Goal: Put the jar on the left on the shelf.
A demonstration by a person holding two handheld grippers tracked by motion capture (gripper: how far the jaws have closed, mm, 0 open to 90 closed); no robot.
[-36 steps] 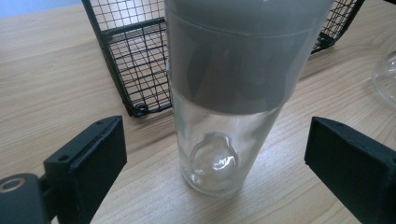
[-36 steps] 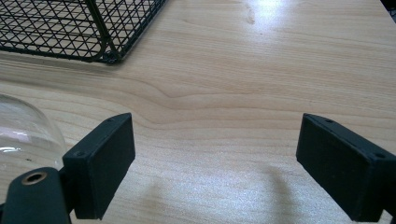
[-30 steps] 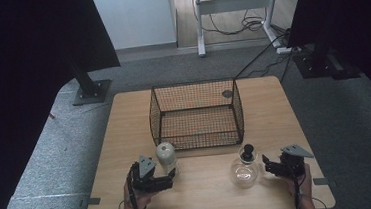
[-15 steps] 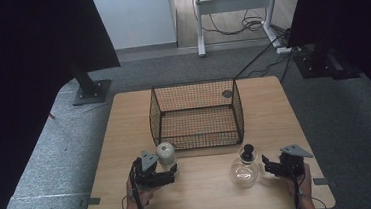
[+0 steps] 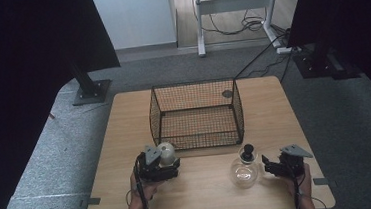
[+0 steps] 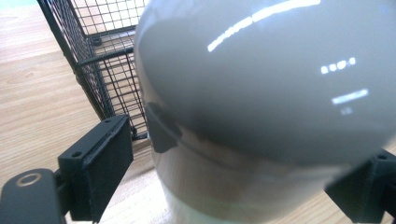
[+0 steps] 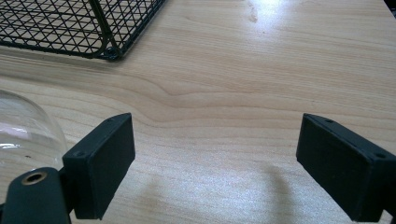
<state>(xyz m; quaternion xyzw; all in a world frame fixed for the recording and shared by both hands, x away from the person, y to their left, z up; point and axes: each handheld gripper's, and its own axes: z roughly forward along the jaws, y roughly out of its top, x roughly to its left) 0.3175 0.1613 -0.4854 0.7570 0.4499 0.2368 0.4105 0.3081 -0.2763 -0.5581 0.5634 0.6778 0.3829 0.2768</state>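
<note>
Basket (image 5: pixel 196 114) stands empty beyond both grippers — left gripper (image 5: pixel 170 162) brackets the grey bulb (image 6: pixel 261 93), grip uncertain; right gripper (image 7: pixel 215 163) gapes wide, holding nothing, beside the glass flask (image 5: pixel 244 170).

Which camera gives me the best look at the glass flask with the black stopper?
The high view: the glass flask stands whole beside the right gripper. The right gripper view catches just its curved edge.
</note>
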